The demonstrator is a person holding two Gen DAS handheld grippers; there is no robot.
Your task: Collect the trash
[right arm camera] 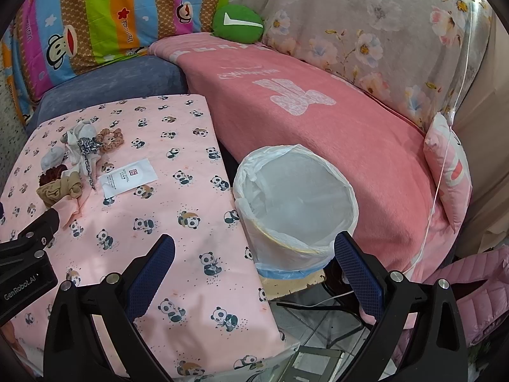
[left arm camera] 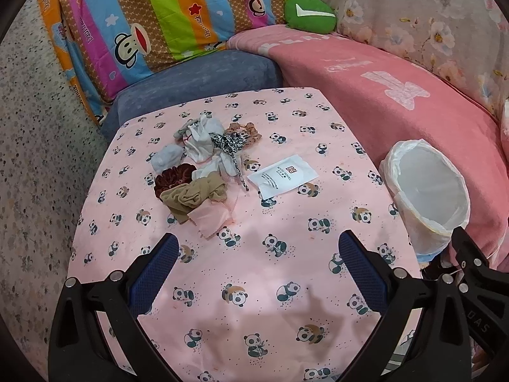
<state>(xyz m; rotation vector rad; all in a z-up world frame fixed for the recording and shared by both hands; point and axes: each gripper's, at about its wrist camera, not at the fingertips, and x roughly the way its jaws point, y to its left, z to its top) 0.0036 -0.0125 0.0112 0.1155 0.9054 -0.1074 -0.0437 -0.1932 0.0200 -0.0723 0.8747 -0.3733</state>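
Holding both my left gripper [left arm camera: 256,259] and right gripper [right arm camera: 254,259] spread and empty near the table [left arm camera: 286,334], I keep the lined bin [right arm camera: 296,191] at its right edge so the white packet [left arm camera: 283,175] travels little.

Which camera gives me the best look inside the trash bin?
The right wrist view: the trash bin sits near centre, its white liner and whole rim visible, nothing visible inside. The left wrist view shows the bin at the right edge, squeezed by distortion, its base partly hidden.
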